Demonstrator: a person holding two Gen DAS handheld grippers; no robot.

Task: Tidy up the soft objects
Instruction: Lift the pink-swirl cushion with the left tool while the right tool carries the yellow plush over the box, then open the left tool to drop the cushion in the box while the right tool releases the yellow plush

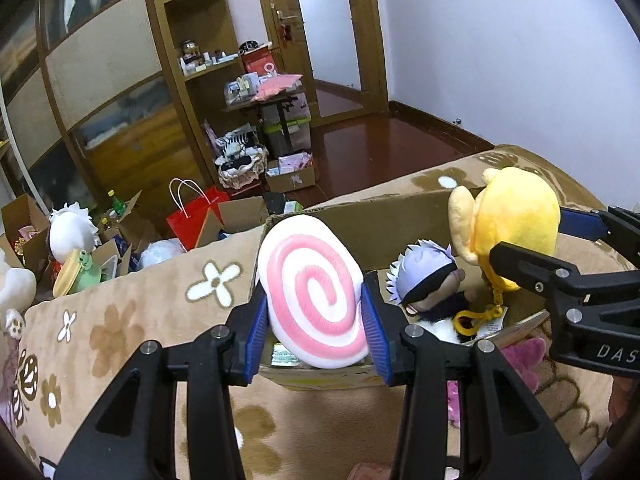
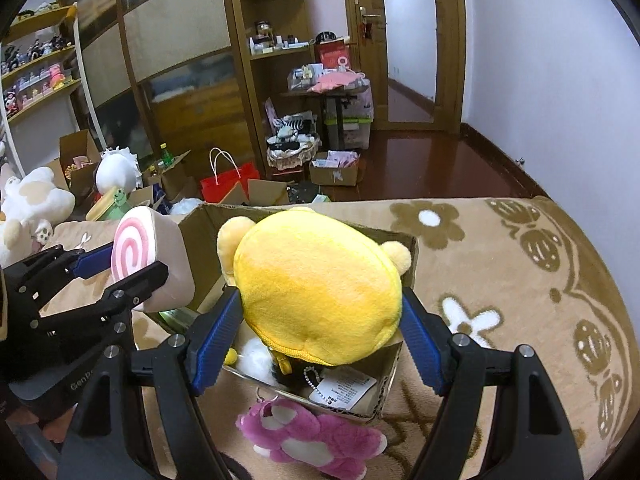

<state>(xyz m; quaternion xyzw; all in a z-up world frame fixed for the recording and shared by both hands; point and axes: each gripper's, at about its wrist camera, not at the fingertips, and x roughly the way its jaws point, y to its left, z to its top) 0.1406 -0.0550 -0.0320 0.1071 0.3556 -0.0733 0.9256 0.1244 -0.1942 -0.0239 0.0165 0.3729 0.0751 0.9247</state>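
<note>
Cardboard box (image 2: pixel 404 248) sits on blanket (image 2: pixel 500 280). Swirl cushion (image 1: pixel 312 292) hangs over box's left end, between left gripper (image 1: pixel 316 312) pads. Round plush (image 2: pixel 320 288) over right end, between right gripper (image 2: pixel 320 328) pads. Doll (image 1: pixel 428 280) inside box. Bear plush (image 2: pixel 312 436) on blanket, just before box.

Right gripper (image 2: pixel 320 316) jaws clamp yellow plush (image 2: pixel 316 288) over cardboard box (image 2: pixel 384 396); pink plush (image 2: pixel 312 436) beside box.
</note>
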